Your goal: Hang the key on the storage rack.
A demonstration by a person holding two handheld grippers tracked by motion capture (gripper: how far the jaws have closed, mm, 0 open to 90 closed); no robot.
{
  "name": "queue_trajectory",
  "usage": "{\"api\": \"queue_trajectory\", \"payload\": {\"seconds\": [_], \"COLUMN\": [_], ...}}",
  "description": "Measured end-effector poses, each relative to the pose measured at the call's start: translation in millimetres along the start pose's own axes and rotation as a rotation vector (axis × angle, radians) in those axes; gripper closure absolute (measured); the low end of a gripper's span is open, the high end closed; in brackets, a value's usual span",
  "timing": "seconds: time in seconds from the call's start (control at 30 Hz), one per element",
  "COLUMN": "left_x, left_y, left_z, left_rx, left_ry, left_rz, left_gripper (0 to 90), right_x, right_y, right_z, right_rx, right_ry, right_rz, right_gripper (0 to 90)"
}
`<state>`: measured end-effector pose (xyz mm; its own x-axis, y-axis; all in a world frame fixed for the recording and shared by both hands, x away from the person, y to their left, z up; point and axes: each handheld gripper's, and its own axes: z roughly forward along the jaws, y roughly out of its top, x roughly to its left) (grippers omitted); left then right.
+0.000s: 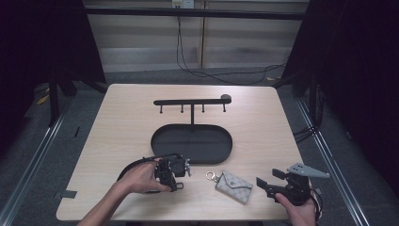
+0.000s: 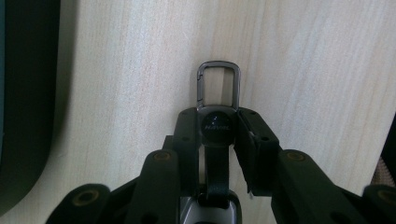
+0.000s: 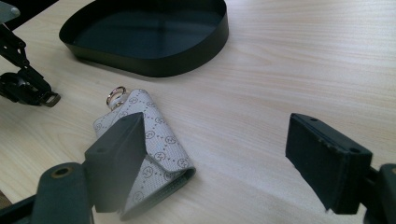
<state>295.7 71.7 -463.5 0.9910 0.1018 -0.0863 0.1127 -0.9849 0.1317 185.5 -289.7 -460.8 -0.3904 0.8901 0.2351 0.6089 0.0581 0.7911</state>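
My left gripper [image 1: 175, 181] lies low on the table at the front left, shut on a black key fob [image 2: 218, 127]. The fob's round black disc sits between the pads, and its strap runs back between the jaws. Its grey metal clip [image 2: 218, 83] sticks out past the fingertips over the wood. A beige patterned key pouch [image 1: 234, 186] with a gold ring [image 1: 210, 175] lies at the front centre. My right gripper [image 1: 269, 178] stands open just right of the pouch. In the right gripper view the pouch [image 3: 161, 151] lies by the left jaw of my right gripper [image 3: 219, 154], with nothing between the jaws.
A black oval tray [image 1: 155, 141] sits at the table's middle, and its wall [image 3: 187, 60] rises beyond the pouch. Behind the tray stands a black hook rack [image 1: 192, 101] with several pegs. Cables lie on the floor beyond the table.
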Motion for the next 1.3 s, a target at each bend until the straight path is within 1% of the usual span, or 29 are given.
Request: {"api": "queue_trajectory", "payload": {"seconds": [0.13,0.2,0.27,0.37,0.4,0.47,0.5,0.6,0.63,0.67,0.73,0.77,0.8,0.87,0.93,0.97,1.03,1.07,1.1,1.23,1.3], "left_x": [0.1,0.5,0.0,-1.6,-1.9,-1.3,-0.1,1.4,1.9,2.2,2.5,2.8,2.2,2.4,3.8,4.5,4.7,5.1,5.0,5.6,6.2], "left_y": [-0.8,-1.7,-3.0,-4.8,-5.5,-7.7,-8.8,-12.5,-13.6,-14.6,-16.6,-17.2,-18.2,-20.7,-22.7,-23.9,-26.8,-28.1,-30.4,-33.8,-35.9], "left_z": [0.2,-0.2,-0.6,-2.3,-4.0,-8.3,-11.1,-17.6,-19.4,-21.0,-24.0,-26.0,-27.3,-30.5,-34.0,-36.1,-39.3,-40.9,-45.0,-51.0,-55.4], "left_rx": [-0.006,-0.004,-0.006,-0.021,-0.028,-0.051,-0.056,-0.082,-0.088,-0.09,-0.099,-0.096,-0.106,-0.127,-0.137,-0.139,-0.161,-0.167,-0.172,-0.188,-0.193], "left_ry": [-0.001,-0.006,-0.016,-0.008,-0.002,-0.005,-0.007,-0.015,-0.01,-0.014,-0.012,-0.014,-0.008,-0.01,-0.005,-0.014,0.001,-0.007,-0.003,-0.004,0.005], "left_rz": [-0.023,-0.012,0.012,0.018,0.009,-0.01,-0.012,-0.034,-0.032,-0.038,-0.035,-0.034,-0.042,-0.053,-0.057,-0.063,-0.069,-0.067,-0.067,-0.074,-0.075], "left_gripper": [70.6,70.6,70.6,70.6,70.6,70.6,70.6,70.6,70.6,70.6,70.6,70.6,70.6,70.6,70.6,70.6,70.6,70.6,70.6,70.6,70.6], "right_x": [0.3,0.3,0.2,0.2,0.2,0.1,0.1,0.1,0.1,0.0,0.1,0.1,0.0,0.0,-0.2,-0.2,-0.3,-0.3,-0.3,-0.3,-0.3], "right_y": [0.2,0.2,0.2,0.2,0.2,0.2,0.3,0.2,0.2,0.2,0.3,0.3,0.3,0.3,0.3,0.2,0.2,0.2,0.2,0.2,0.2], "right_z": [0.5,0.3,0.3,0.6,0.5,0.5,0.6,0.6,0.6,0.6,0.7,0.7,0.7,0.7,0.8,0.7,0.7,0.7,0.8,0.9,0.9], "right_rx": [0.003,0.002,0.001,0.003,0.002,0.003,0.003,0.003,0.003,0.004,0.005,0.004,0.005,0.004,0.005,0.005,0.006,0.006,0.006,0.006,0.006], "right_ry": [-0.001,-0.002,-0.002,-0.002,-0.002,-0.003,-0.003,-0.004,-0.004,-0.004,-0.004,-0.004,-0.005,-0.005,-0.005,-0.005,-0.006,-0.006,-0.006,-0.008,-0.008], "right_rz": [0.006,0.007,0.007,0.01,0.01,0.011,0.011,0.011,0.012,0.011,0.013,0.013,0.013,0.014,0.015,0.014,0.014,0.015,0.017,0.017,0.017], "right_gripper": [20.2,20.2,20.2,20.2,20.2,20.2,20.2,20.2,20.2,20.2,20.2,20.2,20.2,20.1,19.8,19.9,19.9,19.8,19.8,19.8,19.8]}}
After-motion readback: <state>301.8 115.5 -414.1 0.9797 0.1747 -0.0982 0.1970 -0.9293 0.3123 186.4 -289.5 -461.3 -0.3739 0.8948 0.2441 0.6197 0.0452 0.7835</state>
